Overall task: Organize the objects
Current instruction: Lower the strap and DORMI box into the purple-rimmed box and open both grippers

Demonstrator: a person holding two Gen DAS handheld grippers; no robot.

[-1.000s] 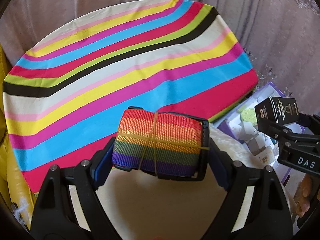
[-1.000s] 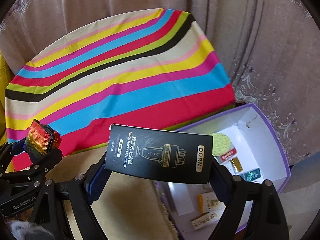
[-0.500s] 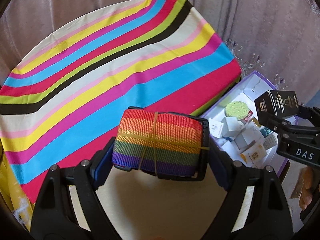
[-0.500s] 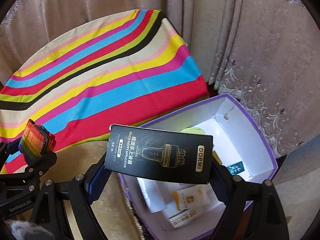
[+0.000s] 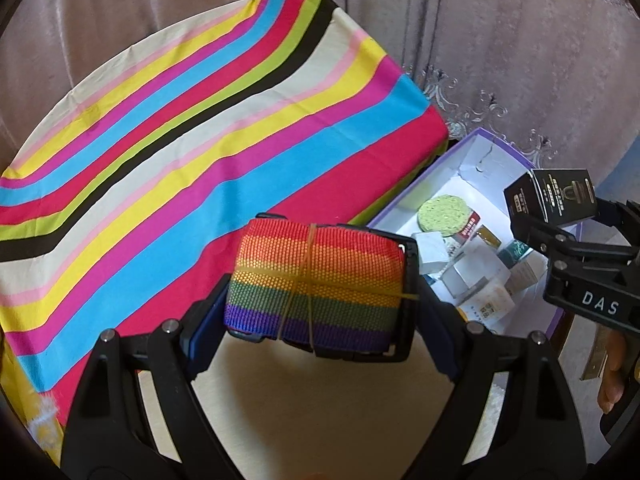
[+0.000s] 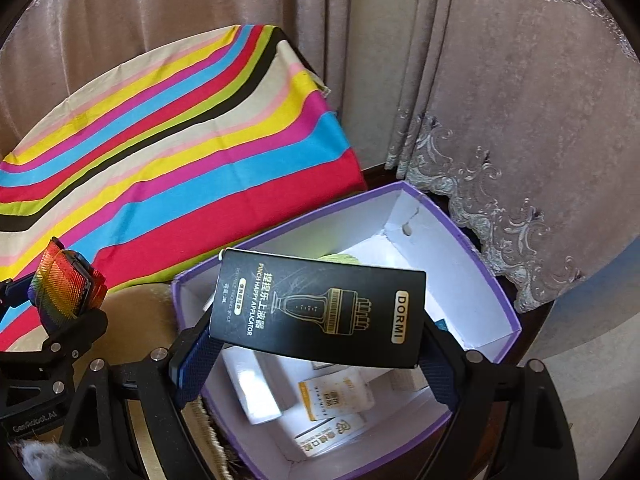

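i'm holding the left gripper (image 5: 320,284) tilted steeply downward, its blue-padded jaws standing wide and clamping the rainbow strap roll (image 5: 316,280) by its two ends. i'm holding the right gripper (image 6: 316,312) at a similar downward tilt just to its right, jaws equally wide and pressing on the short ends of the black carton (image 6: 320,312). part of my right hand (image 5: 612,364) is showing behind that gripper's body in the left wrist view.

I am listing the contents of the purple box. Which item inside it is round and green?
The green sponge disc, lying flat near the far end of the purple box. Everything else visible in there is a rectangular carton or packet, white, yellow or dark.
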